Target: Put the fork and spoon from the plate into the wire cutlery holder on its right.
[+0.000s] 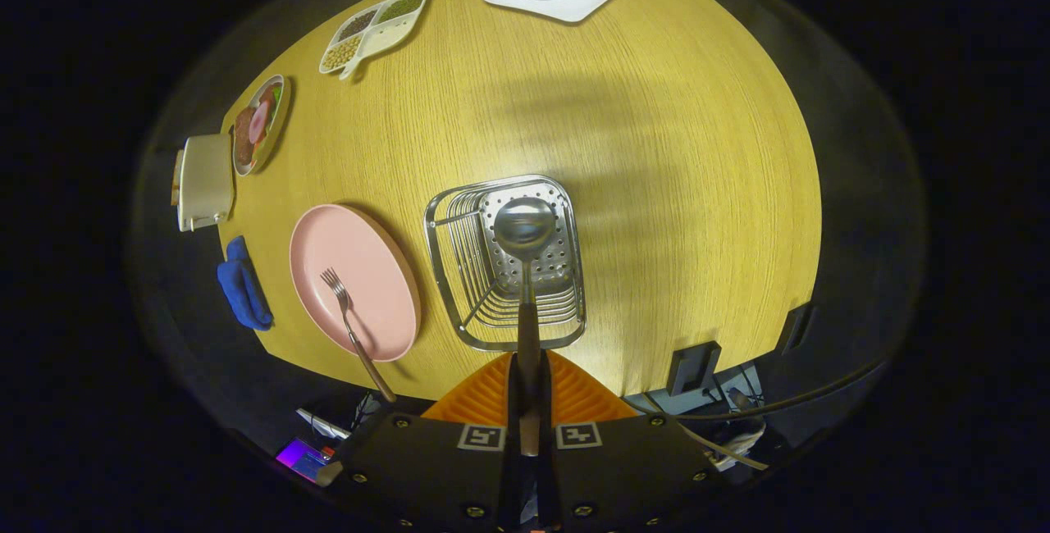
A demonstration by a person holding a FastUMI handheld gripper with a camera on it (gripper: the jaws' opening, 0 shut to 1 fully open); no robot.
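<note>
Claw [529, 402] is clenching the spoon [525, 271] by its handle, both fingers pressing on it, w/ the bowl end pointing fwd and hanging right over the wire cutlery holder [459, 271]. Holder is sitting on the yellow worktop [697, 189], just beside the pink plate [344, 262] on its right. Fork [349, 320] is lying on the plate, tines toward the middle, handle sticking out past the near rim & over the worktop edge. Step in hand, as I'm reading it: getting the spoon down into the holder; fork is waiting, so roughly half of the job is left. To do it well: keeping the spoon centred over the perforated base, not over the wire sides, lowering it slowly until the bowl is nearly touching or resting inside, then letting go, not dropping from height since it could bounce out or nudge the holder into the plate. Pulling back straight up after, so fingers aren't snagging the wire rim. Further off: a divided snack tray [376, 29], a small dish [261, 123] and a blue cloth [242, 283].
</note>
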